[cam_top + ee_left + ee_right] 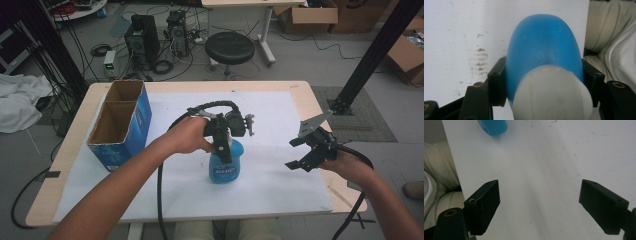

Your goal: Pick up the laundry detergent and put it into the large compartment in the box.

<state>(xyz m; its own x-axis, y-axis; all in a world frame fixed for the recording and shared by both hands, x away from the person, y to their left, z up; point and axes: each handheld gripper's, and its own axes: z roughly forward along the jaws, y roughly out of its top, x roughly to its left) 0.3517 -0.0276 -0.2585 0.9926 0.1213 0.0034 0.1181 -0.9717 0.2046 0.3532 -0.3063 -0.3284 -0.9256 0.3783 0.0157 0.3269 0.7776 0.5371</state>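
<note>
High view: I've got a table (300, 95) with a white sheet (280, 185) over it, and a blue box (142, 117) standing open at the far left. Near the middle stands the bottle (223, 169), blue with a white cap (551, 93). My left gripper (223, 146) comes down from above and pinches the bottle just under that cap, pads (497, 83) pressed on both sides of the neck. My right gripper (300, 154) hangs well off to the right, jaws spread wide with nothing between them.

Honestly the grip looks sketchy to me. The neck is round and slick, so if I lift fast the bottle could swing or slip out. And if I tilt it, it might twist in the pads.
</note>
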